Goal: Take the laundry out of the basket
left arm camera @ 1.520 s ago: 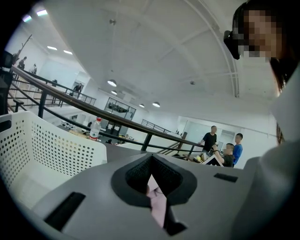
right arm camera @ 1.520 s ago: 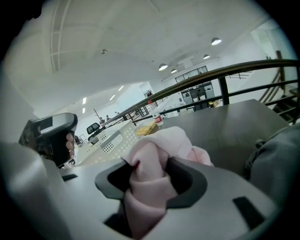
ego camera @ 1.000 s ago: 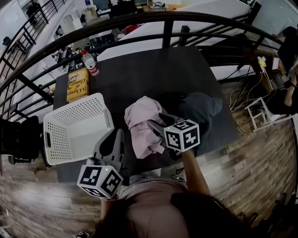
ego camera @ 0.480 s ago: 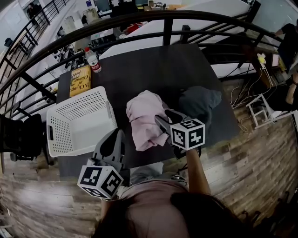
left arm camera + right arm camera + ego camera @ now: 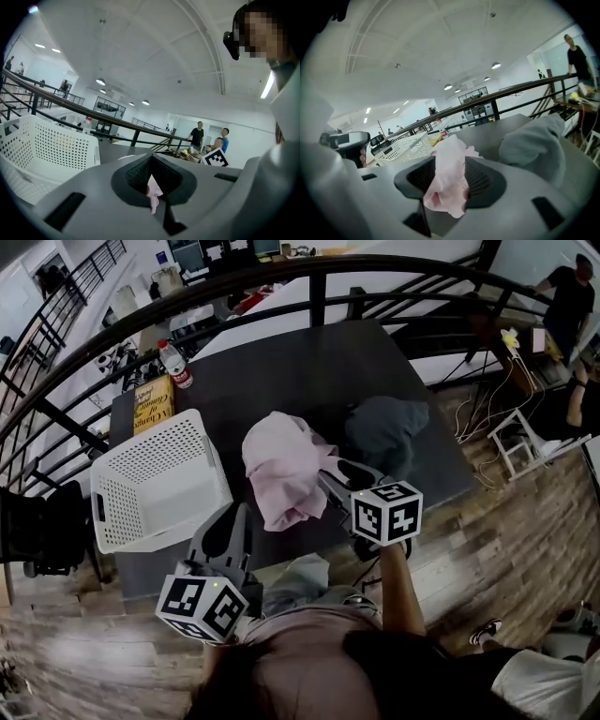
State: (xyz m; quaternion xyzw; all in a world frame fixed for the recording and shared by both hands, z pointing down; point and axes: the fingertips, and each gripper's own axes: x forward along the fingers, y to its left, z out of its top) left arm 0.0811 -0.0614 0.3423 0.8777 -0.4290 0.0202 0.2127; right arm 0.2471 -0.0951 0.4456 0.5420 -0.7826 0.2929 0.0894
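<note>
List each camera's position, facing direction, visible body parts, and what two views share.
Head view: on the person's head, facing steeply down at the table; shows the left hand-held gripper, right hand-held gripper and a forearm.
Left gripper view: on the left hand-held gripper, facing along its closed jaws past the white basket.
Right gripper view: on the right hand-held gripper, facing along jaws clamped on the pink garment.
Shared: all three show the white basket.
</note>
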